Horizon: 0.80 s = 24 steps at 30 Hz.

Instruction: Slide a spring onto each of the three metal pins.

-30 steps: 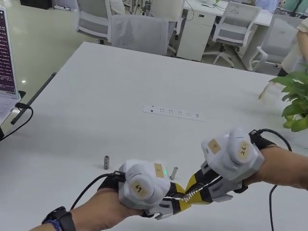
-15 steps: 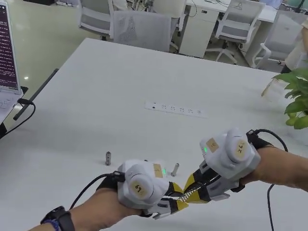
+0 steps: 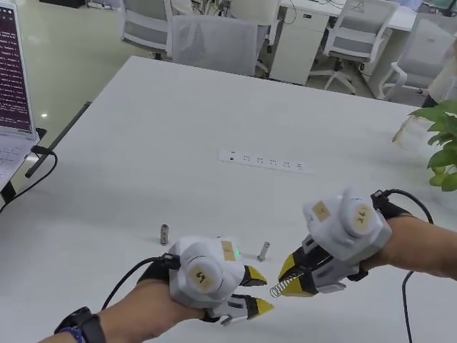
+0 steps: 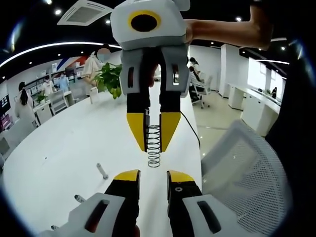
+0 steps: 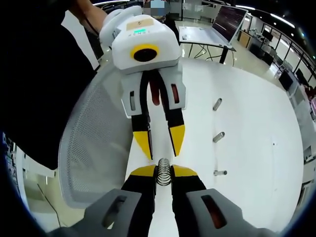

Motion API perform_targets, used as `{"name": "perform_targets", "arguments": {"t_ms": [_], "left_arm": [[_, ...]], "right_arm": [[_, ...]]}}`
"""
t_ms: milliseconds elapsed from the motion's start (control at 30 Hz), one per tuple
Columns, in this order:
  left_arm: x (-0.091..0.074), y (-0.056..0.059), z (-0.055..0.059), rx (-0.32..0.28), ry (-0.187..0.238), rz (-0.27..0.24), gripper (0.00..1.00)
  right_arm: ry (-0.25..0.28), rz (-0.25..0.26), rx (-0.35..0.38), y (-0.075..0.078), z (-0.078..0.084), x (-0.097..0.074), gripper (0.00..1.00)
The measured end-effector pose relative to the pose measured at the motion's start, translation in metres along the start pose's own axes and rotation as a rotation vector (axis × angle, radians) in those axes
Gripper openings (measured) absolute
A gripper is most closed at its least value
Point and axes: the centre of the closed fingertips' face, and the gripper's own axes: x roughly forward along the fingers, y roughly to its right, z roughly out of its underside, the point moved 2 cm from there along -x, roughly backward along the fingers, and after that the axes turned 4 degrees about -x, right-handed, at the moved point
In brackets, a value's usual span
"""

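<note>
- R tool (image 3: 293, 280) is pinching a coil spring (image 3: 280, 287) btwn its yellow tips. The spring's free end sticks out past the tips toward the L tool.
- L tool (image 3: 259, 291) has its jaws spread w/ nothing in them. It faces the R tool tip to tip, just short of the spring.
- The spring is held up off the white tabletop (image 3: 214, 114), close to the near edge.
- 3 metal pins (image 5: 218, 137) sit in a row on the tabletop, apart from the spring. In the head view, one stands left of the L tool and one btwn the two tools, farther back.
- A power strip (image 3: 265, 162) lies mid-tabletop, well beyond the pins.
</note>
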Motion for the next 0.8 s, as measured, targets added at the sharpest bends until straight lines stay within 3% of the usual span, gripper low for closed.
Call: {"name": "perform_targets", "arguments": {"t_ms": [400,800], "left_arm": [[-0.012,-0.01,0.008,-0.029,-0.005,-0.032,0.17],[-0.038,-0.028,0.026,-0.094,0.002,-0.128,0.2]], "right_arm": [[-0.009,0.014,0.033,0.002,0.013,-0.003,0.08],[-0.056,0.042,0.062,0.021,0.035,-0.004,0.08]]}}
